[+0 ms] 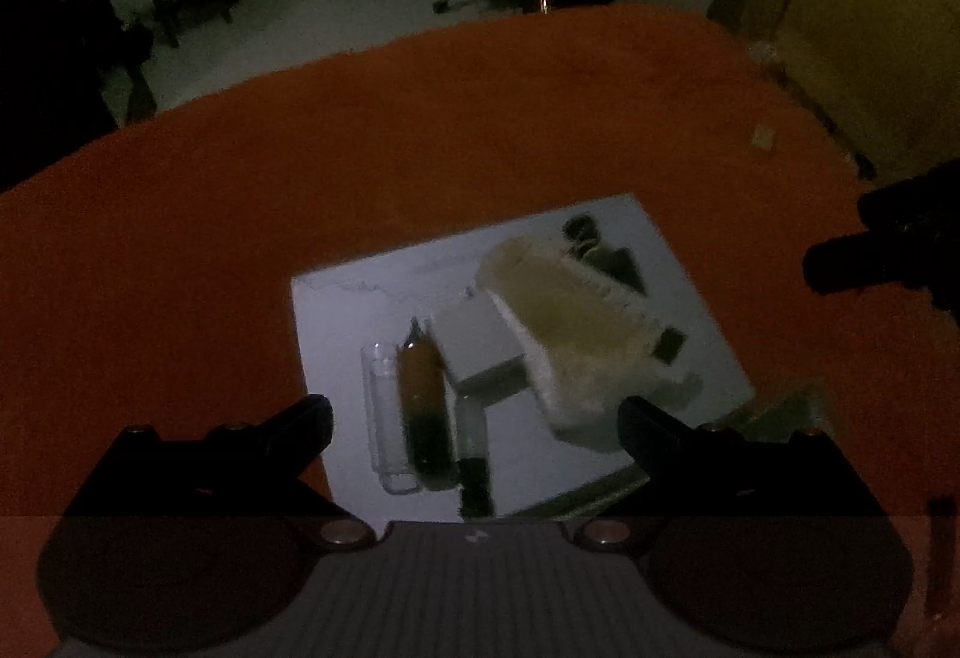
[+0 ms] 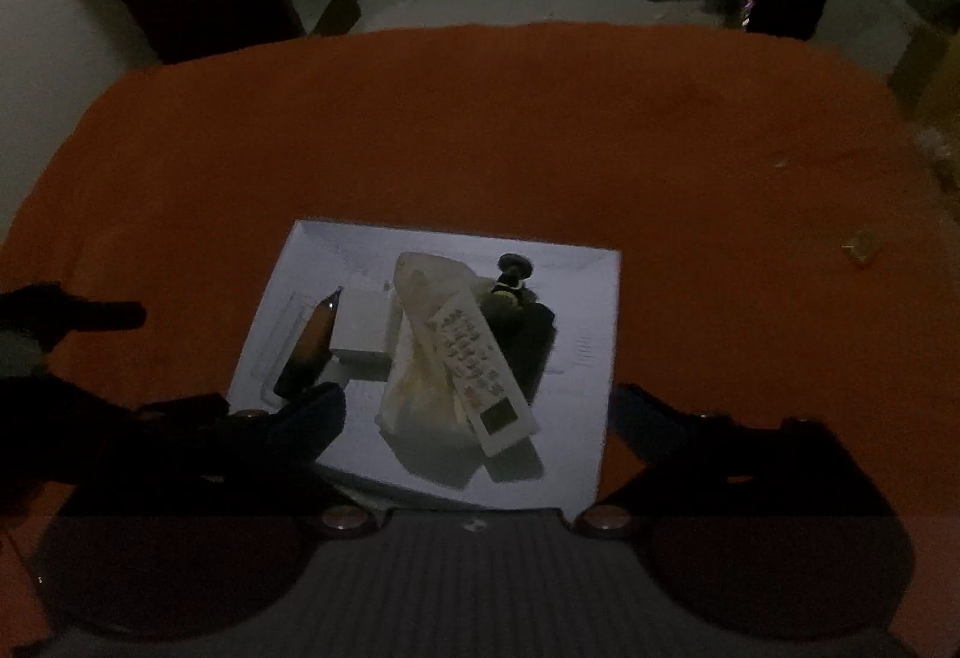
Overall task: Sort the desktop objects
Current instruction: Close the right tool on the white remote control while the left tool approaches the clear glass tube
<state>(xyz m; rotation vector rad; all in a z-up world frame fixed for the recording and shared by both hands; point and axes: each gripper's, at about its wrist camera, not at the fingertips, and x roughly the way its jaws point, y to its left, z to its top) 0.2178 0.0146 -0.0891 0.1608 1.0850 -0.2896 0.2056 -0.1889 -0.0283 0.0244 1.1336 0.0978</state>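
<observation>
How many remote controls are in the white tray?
1. A white rectangular remote control lies diagonally on the cream tissue pack in the middle of the white tray. Others could be hidden under the pile.

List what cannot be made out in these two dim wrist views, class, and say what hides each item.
- Remote control button labels: right wrist view, too small and dark.
- Dark figure behind the pale bag: both views, dim and partly covered.
- Tray near edge: right wrist view, cut off by the gripper body.
- Amber bottle contents: left wrist view, blurred.
</observation>
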